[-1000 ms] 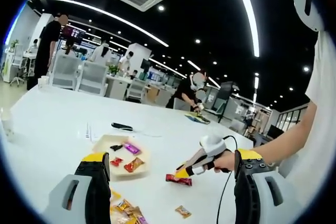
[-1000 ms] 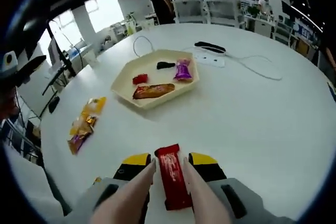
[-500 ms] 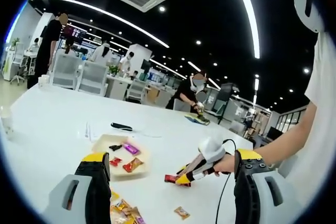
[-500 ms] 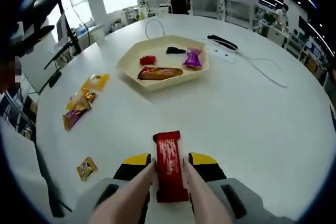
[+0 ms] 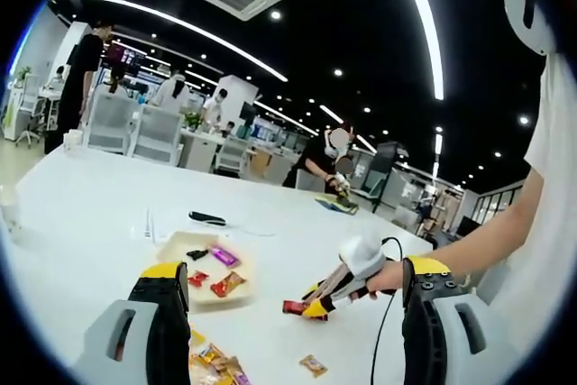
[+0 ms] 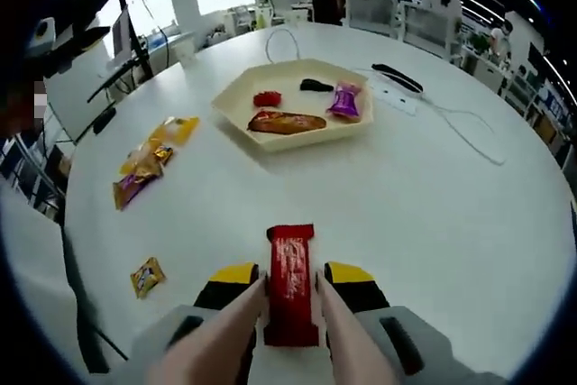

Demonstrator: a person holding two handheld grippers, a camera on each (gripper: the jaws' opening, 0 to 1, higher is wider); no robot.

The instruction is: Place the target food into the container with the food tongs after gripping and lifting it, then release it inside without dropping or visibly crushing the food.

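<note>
The right tongs [image 6: 290, 290] hold a red foil-wrapped chocolate bar [image 6: 290, 281] between two pale blades, low over the white round bench [image 6: 451, 214] and well short of the cream hexagonal tray [image 6: 236, 129]. A thin, slick wrapper could slip out during the carry; squeezing harder risks denting it. The tray holds four wrapped snacks; a loose pile and one small packet lie on the bench. The left tongs [image 5: 288, 313] stand wide, holding nothing.
</note>
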